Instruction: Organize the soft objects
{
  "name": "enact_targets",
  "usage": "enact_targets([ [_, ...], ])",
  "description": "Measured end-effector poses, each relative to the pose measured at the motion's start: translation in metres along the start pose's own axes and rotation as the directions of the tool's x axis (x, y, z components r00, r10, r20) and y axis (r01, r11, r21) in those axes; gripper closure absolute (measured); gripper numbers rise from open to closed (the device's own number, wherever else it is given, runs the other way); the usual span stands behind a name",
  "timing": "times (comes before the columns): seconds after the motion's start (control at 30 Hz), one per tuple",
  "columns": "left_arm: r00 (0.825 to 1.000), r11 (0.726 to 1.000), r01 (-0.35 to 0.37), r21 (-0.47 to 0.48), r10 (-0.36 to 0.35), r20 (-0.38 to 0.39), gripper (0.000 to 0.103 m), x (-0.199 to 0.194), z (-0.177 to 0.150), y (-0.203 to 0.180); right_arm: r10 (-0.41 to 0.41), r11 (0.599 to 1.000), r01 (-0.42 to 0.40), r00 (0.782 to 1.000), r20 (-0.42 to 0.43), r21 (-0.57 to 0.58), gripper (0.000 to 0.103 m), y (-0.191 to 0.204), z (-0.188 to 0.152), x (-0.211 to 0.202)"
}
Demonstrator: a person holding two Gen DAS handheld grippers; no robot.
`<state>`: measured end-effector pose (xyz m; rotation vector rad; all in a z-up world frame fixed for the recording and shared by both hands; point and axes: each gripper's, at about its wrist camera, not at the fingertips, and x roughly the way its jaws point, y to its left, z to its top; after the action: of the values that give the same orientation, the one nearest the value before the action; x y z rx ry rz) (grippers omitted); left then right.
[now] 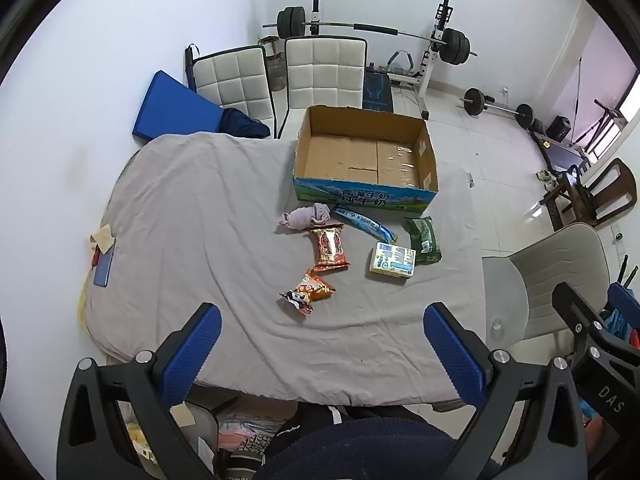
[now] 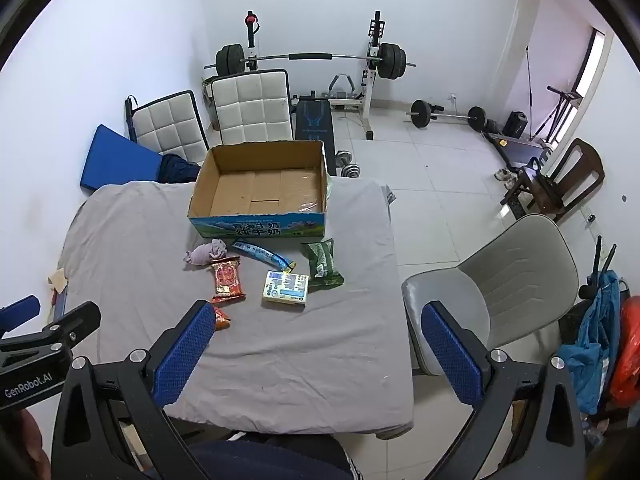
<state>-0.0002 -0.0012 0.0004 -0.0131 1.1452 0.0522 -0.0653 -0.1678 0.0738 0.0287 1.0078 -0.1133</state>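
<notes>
An open, empty cardboard box [image 1: 364, 156] [image 2: 260, 188] stands at the far side of a table covered in grey cloth [image 1: 200, 220] [image 2: 320, 340]. In front of it lie a lilac cloth bundle [image 1: 306, 216] [image 2: 206, 254], a blue snack stick [image 1: 364, 224] [image 2: 262, 256], a green packet [image 1: 424, 234] [image 2: 322, 264], a red snack packet [image 1: 329, 248] [image 2: 227, 280], a pale yellow pack [image 1: 393, 260] [image 2: 286, 288] and an orange packet [image 1: 308, 290] [image 2: 221, 319]. My left gripper [image 1: 322, 354] and right gripper [image 2: 318, 352] are open and empty, above the table's near edge.
Two white padded chairs [image 1: 280, 76] [image 2: 224, 116] stand behind the table, a grey chair [image 1: 552, 280] [image 2: 500, 292] to its right. A phone [image 1: 105, 264] lies at the table's left edge. A barbell rack [image 1: 372, 36] and weights stand at the back wall.
</notes>
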Motion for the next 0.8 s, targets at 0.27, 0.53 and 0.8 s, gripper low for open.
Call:
enact_targets([
  [0.27,1.0,1.0,0.021,-0.014,-0.021,-0.003,0.0,0.002,-0.001,0.001,-0.007,1.0,0.007,1.0,0.007,-0.005,0.0,-0.001,-0.001,-0.001],
  [0.53,0.999,1.0,0.019,-0.022,-0.019,-0.027,0.0,0.004,-0.007,0.004,-0.001,1.0,0.001,1.0,-0.007,-0.01,0.0,-0.008,-0.002,0.005],
  [0.8,0.999,0.999,0.021,-0.026,-0.022,-0.048,0.0,0.01,-0.007,0.003,-0.007,1.0,0.007,1.0,-0.025,-0.016,0.0,-0.002,-0.002,0.01],
])
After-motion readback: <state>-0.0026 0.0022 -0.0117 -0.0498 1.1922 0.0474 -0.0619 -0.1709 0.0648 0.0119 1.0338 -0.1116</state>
